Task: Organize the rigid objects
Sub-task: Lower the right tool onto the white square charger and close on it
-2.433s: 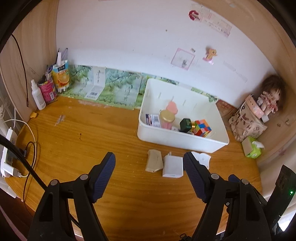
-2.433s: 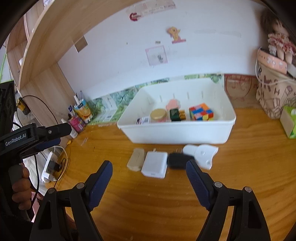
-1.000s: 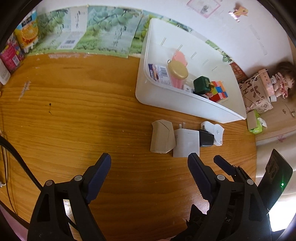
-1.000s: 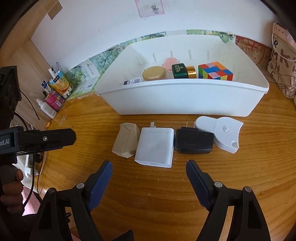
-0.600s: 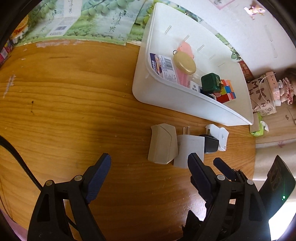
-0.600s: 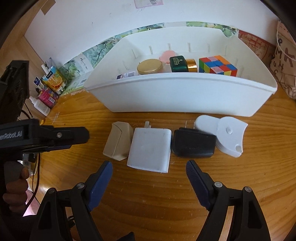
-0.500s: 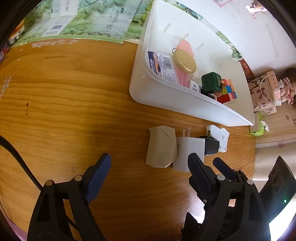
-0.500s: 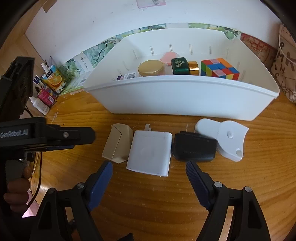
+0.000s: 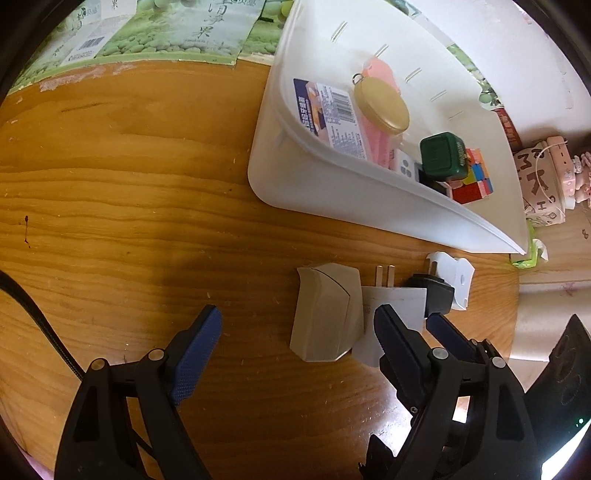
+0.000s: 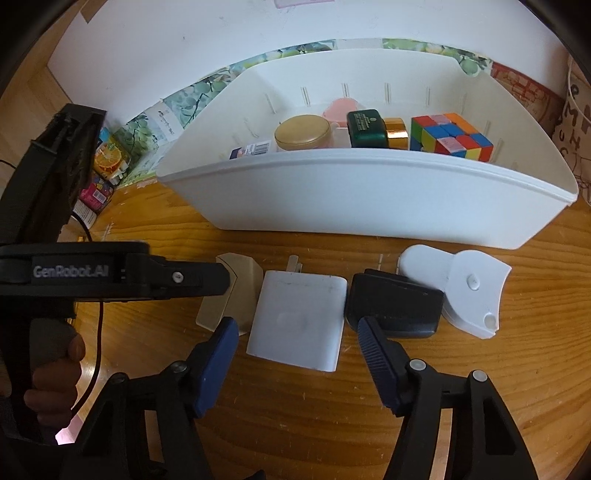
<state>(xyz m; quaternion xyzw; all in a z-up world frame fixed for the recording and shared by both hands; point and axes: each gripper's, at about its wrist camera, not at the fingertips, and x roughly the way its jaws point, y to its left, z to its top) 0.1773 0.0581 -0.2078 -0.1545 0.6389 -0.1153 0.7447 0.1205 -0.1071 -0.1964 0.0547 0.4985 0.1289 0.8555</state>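
Observation:
Four items lie in a row on the wooden desk in front of a white bin (image 10: 369,199): a beige angular box (image 9: 325,314) (image 10: 240,291), a white charger (image 10: 299,317) (image 9: 395,301), a black adapter (image 10: 395,308) (image 9: 430,293) and a white curved plug piece (image 10: 469,291) (image 9: 452,275). My left gripper (image 9: 297,338) is open just short of the beige box. My right gripper (image 10: 295,341) is open, its fingers at the near corners of the white charger. The bin (image 9: 332,184) holds a colour cube (image 10: 450,136), a green box (image 10: 365,127) and a gold-lidded jar (image 10: 303,133).
A juice carton (image 10: 110,158) and small bottles stand at the desk's back left. Leaf-print paper (image 9: 177,29) lies against the wall. A patterned bag (image 9: 539,184) and a green tissue pack (image 9: 528,254) sit right of the bin. A black cable (image 9: 33,325) crosses the left edge.
Both grippers have moved down and forward toward the row of items. The right gripper's fingers have narrowed around the white charger. The left gripper now shows beside the beige box.

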